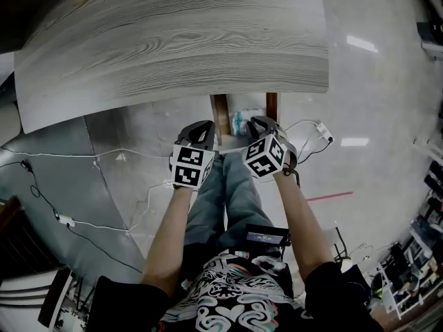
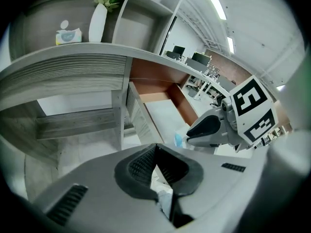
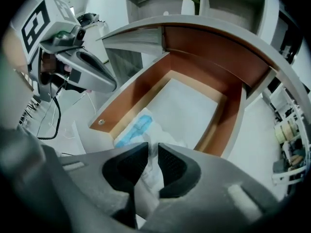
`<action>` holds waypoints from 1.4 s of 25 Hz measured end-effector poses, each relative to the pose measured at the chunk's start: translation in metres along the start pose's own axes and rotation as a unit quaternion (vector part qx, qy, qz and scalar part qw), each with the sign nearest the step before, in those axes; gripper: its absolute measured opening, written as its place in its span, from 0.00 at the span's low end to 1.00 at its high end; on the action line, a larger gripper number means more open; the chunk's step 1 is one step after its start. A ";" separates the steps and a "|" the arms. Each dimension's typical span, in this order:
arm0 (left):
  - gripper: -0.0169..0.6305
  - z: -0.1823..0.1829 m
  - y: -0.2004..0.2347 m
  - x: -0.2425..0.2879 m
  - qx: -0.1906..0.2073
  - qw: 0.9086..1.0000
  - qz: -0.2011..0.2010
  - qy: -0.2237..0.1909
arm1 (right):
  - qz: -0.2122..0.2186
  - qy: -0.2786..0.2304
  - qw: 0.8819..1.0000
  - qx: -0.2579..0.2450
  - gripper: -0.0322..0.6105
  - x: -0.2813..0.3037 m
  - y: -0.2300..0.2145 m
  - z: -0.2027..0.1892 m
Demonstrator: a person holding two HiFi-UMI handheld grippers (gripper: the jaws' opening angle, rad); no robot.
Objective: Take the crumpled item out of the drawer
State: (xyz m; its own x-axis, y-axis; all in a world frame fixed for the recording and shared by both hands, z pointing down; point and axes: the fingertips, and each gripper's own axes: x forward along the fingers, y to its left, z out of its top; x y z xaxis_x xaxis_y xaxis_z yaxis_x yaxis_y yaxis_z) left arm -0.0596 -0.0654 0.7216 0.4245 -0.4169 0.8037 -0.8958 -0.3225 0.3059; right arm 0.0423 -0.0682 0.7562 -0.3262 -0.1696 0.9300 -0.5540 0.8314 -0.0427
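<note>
crumpled item (image 3: 138,130), white with a blue patch, sits at the front lip of the open drawer (image 3: 126,98), partly over the edge. in the right gripper view we see its white part running from the lip down between the pads of the right gripper (image 3: 151,149); the jaws are pressed onto it, with only the material between them. in the left gripper view the left gripper (image 2: 156,152) has its pad tips meeting, and white crumpled material is pinched just behind them, so we log both tools as clamped on the same item. the blue part (image 2: 179,140) shows at 2 o'clock from the left jaws, just beside the right gripper's tip. in the head view the two grippers, left (image 1: 202,131) and right (image 1: 266,124), are held side by side just under the grey wood-grain table top (image 1: 173,40). the drawer's brown side walls (image 1: 221,113) are at 12 o'clock from them, the item (image 1: 239,122) lies between those walls, and a white strip spans from one gripper to the other. cables (image 1: 104,154) lie on the floor at 9 o'clock.
</note>
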 end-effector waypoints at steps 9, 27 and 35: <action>0.03 0.000 -0.002 0.000 0.003 1.000 -0.001 0.004 | 0.000 -0.003 1.000 0.011 0.06 -0.003 0.002 0.002; 0.02 0.038 -0.003 -0.036 -0.009 0.999 0.018 -0.050 | -0.041 -0.064 0.997 0.016 0.06 -0.055 -0.011 0.034; 0.02 0.068 -0.011 -0.067 0.009 0.996 0.027 -0.085 | -0.054 -0.108 0.992 0.044 0.06 -0.097 -0.012 0.057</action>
State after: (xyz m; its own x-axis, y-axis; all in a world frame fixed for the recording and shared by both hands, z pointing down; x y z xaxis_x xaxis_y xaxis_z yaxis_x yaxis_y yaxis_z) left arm -0.0696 -0.0913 0.6299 0.3926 -0.5710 0.7209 -0.9163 -0.3105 0.2531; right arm 0.0369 -0.0923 0.6456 -0.4125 -0.3719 0.8316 -0.6565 0.7542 0.0117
